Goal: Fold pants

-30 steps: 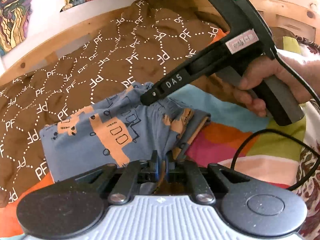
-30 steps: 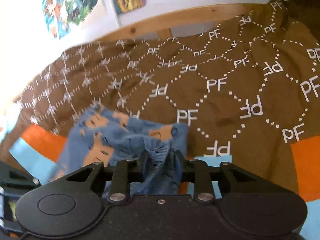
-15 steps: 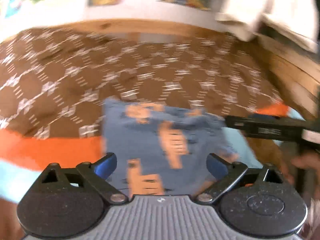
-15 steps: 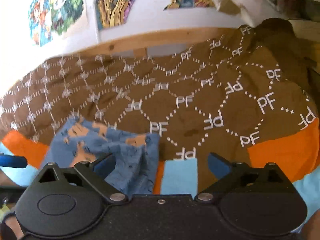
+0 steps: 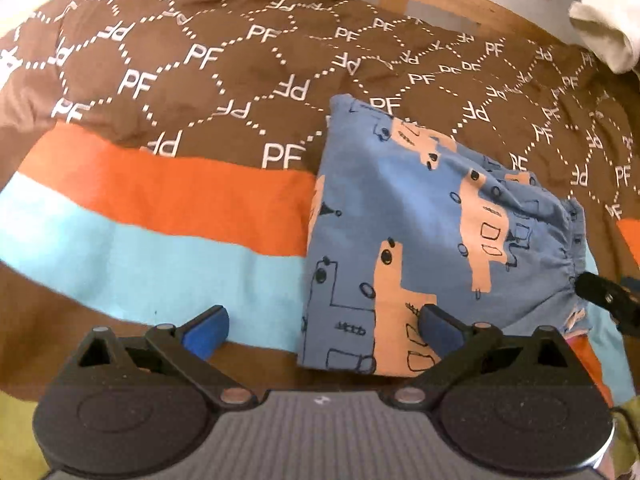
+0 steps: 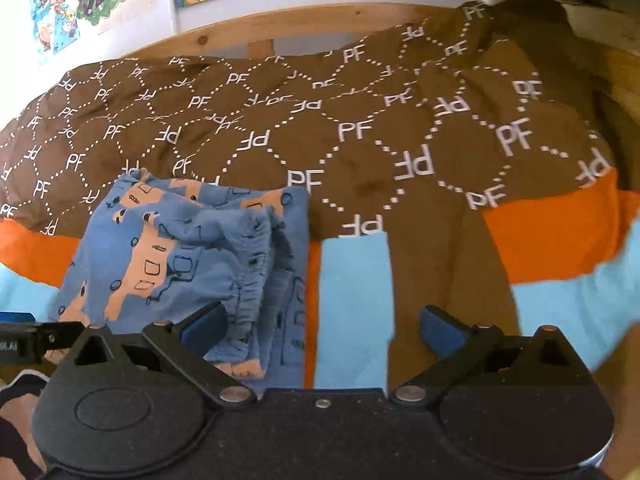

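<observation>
The folded pants [image 5: 420,216] lay on the blanket [image 5: 168,92], straddling its brown, orange and light-blue bands — open blanket stretched to either side. The left gripper [image 5: 322,328] was opening, its jaws wide and gripping nothing, one pad [image 5: 438,330] over the pants' near edge. The right gripper [image 6: 322,326] was opening too — empty, beside the gathered waistband [image 6: 256,276]. A wooden bed rail [image 6: 280,24] bounded the far side.
</observation>
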Available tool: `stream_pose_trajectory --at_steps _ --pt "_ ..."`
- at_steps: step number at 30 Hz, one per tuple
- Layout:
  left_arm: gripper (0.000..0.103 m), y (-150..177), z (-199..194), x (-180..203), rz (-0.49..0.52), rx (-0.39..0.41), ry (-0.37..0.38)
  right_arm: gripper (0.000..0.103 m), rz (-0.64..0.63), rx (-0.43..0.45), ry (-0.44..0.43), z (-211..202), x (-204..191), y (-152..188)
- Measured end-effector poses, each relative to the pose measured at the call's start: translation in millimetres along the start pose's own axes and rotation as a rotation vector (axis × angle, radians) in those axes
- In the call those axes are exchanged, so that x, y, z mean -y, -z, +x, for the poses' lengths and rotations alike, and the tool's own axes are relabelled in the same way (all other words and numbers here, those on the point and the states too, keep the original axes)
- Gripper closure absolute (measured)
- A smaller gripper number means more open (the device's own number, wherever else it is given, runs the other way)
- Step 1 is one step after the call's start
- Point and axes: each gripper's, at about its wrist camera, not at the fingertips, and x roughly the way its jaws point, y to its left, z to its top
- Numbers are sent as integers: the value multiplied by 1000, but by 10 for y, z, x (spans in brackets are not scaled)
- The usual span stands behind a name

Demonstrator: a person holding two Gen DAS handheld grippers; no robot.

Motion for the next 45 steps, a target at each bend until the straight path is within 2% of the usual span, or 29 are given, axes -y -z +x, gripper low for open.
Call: stream_pose_trajectory --at_steps 5,11,16,22,28,33,38,42,45 --pt "0 30 -72 1 -6 -3 -14 1 -18 73 45 -196 39 52" --pt "0 25 -169 -38 -55 -37 -50 1 -8 209 35 -377 -48 198" --pt "0 49 -193 -7 -78 -53 -96 1 -126 237 75 -442 -296 323" --pt "0 18 -281 90 -11 -36 -119 1 -218 268 55 -558 -458 391" --pt "0 -210 -382 63 15 50 -136 1 -150 294 55 -527 -404 342" --pt "0 -488 -311 163 127 95 -134 1 -63 310 64 -489 -303 306" --pt "0 -665 -194 325 244 111 -80 1 -10 322 68 -413 -256 241" --pt "0 -758 -65 448 306 135 -40 1 -6 305 80 -298 -273 194" --pt "0 -787 60 558 367 175 -71 1 -9 243 97 -199 -283 186"
